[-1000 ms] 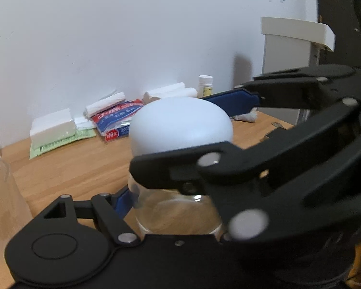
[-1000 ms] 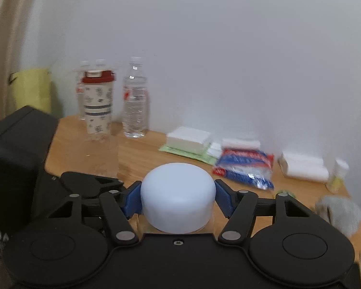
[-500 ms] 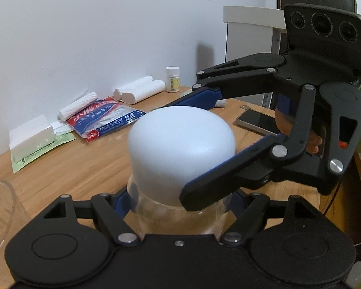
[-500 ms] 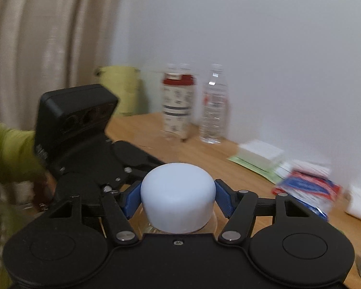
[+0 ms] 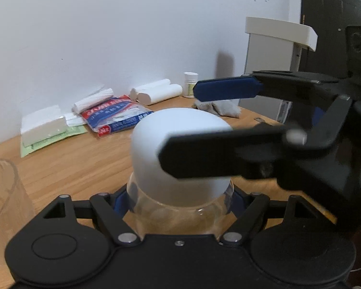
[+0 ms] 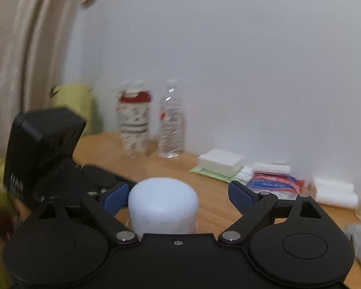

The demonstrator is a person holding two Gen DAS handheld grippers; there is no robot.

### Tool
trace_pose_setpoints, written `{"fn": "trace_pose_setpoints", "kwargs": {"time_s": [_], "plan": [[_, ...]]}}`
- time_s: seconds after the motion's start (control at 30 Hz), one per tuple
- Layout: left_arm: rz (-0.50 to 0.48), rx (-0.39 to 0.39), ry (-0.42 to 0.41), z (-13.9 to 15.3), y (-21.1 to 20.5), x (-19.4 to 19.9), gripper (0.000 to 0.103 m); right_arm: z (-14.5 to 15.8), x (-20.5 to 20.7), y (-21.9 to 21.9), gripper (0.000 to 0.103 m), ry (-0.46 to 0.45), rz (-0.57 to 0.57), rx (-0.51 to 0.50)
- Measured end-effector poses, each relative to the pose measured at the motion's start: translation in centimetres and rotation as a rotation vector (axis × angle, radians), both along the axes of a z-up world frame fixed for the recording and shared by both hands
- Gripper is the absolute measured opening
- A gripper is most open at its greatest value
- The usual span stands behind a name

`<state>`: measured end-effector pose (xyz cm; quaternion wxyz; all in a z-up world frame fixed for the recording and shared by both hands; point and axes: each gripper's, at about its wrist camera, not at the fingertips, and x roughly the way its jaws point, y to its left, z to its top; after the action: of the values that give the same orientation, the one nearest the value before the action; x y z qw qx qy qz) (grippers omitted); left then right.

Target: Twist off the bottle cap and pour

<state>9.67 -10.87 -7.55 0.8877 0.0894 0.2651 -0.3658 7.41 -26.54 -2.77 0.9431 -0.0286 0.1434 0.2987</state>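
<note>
Two grips suit this smooth, likely slippery bottle (image 5: 180,213): left gripper (image 5: 178,200) clamps its clear shoulder, while right gripper (image 6: 178,196), jaws opening, releases the broad white cap (image 6: 162,207).

A lived-in home room: a wooden tabletop (image 5: 67,163) against a plain white wall, cluttered at 11 o'clock with tissue packs (image 5: 42,124), a floss bag (image 5: 115,118) and a pill bottle (image 5: 190,84); a beige curtain (image 6: 24,48) and water bottles (image 6: 170,125) at 10 o'clock.
</note>
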Motion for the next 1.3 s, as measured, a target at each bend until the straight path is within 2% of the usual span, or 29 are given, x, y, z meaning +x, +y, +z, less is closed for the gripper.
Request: {"fn": "trace_pose_setpoints", "kwargs": {"time_s": [0.1, 0.2, 0.23, 0.27, 0.4, 0.53, 0.63, 0.73, 0.83, 0.9, 1.1, 1.3], "plan": [[0.012, 0.013, -0.036, 0.1, -0.2, -0.6, 0.079, 0.3, -0.4, 0.3, 0.093, -0.009, -0.031, 0.026], [0.020, 0.006, -0.039, 0.3, -0.1, -0.9, 0.079, 0.5, -1.2, 1.5, 0.088, -0.044, -0.059, -0.035], [0.022, 0.004, -0.038, 0.3, -0.1, -1.0, 0.079, 0.5, -1.3, 1.9, 0.078, -0.042, -0.073, -0.048], [0.024, 0.003, -0.038, 0.3, 0.0, -1.0, 0.079, 0.5, -1.3, 2.4, 0.073, -0.025, -0.094, -0.063], [0.029, 0.010, -0.045, 0.2, -0.3, -1.0, 0.079, 0.4, -0.9, 3.6, 0.069, 0.037, -0.140, -0.084], [0.015, 0.021, -0.051, 0.1, -0.3, -1.0, 0.079, 0.3, -1.0, 3.9, 0.069, 0.039, -0.143, -0.106], [-0.012, 0.023, -0.041, 0.2, 0.0, -0.8, 0.079, 0.3, -0.7, 3.3, 0.069, 0.036, -0.086, -0.114], [-0.042, 0.014, -0.025, 0.3, 0.3, -0.4, 0.079, 0.0, 0.0, 1.7, 0.069, 0.008, 0.050, -0.114], [-0.066, 0.016, -0.015, 0.4, 0.5, -0.2, 0.079, -0.2, 1.7, -0.1, 0.069, 0.051, 0.153, -0.059], [-0.085, 0.016, -0.006, 0.5, 0.6, 0.0, 0.079, -0.1, 2.3, -0.6, 0.069, 0.046, 0.219, -0.079], [-0.152, 0.035, 0.004, 0.6, 0.7, 0.3, 0.079, -0.2, 3.7, -2.0, 0.069, 0.055, 0.357, -0.087], [-0.157, 0.030, 0.011, 0.4, 0.9, 0.4, 0.079, -0.1, 4.9, -3.2, 0.069, 0.059, 0.487, -0.082]]}}
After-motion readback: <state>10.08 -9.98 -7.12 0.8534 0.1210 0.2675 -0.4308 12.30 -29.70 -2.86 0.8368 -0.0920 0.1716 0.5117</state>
